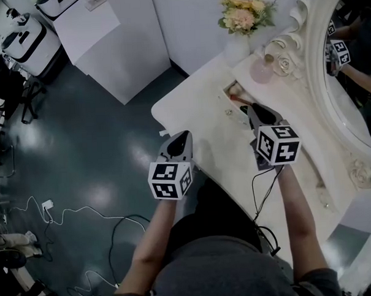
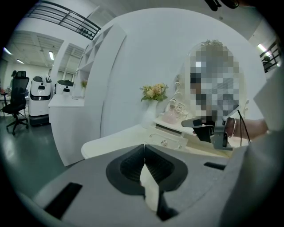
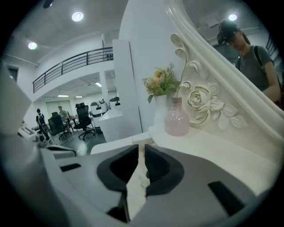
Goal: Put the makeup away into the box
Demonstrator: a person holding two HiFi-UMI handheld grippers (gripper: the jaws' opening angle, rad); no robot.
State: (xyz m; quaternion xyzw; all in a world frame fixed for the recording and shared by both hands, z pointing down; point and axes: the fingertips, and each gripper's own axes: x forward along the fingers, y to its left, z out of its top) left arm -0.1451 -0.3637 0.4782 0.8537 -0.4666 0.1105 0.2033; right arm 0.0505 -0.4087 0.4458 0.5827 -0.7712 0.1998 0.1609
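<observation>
The box [image 1: 229, 88], an open compartment set into the far end of the worktop [image 1: 193, 116] just short of the pink bottle [image 1: 262, 71], lies directly ahead of the right hand-held gripper [image 1: 252, 109], along the line it points. The box's long axis runs parallel to the edge under the mirror [image 1: 354, 69]. That gripper's jaws stand a little apart with nothing between them; only pale worktop shows through the gap. The left hand-held gripper [image 1: 180, 138] hangs over the worktop's near-left edge, well apart from the box, jaw tips together and empty. The right one is therefore nearer.

A reddish-brown thing [image 1: 238, 98] lies inside the box, probably makeup, but it is too small to name. I cannot tell whether any makeup is left out, because the right gripper and its marker cube [image 1: 277, 144] cover the worktop beneath them.
</observation>
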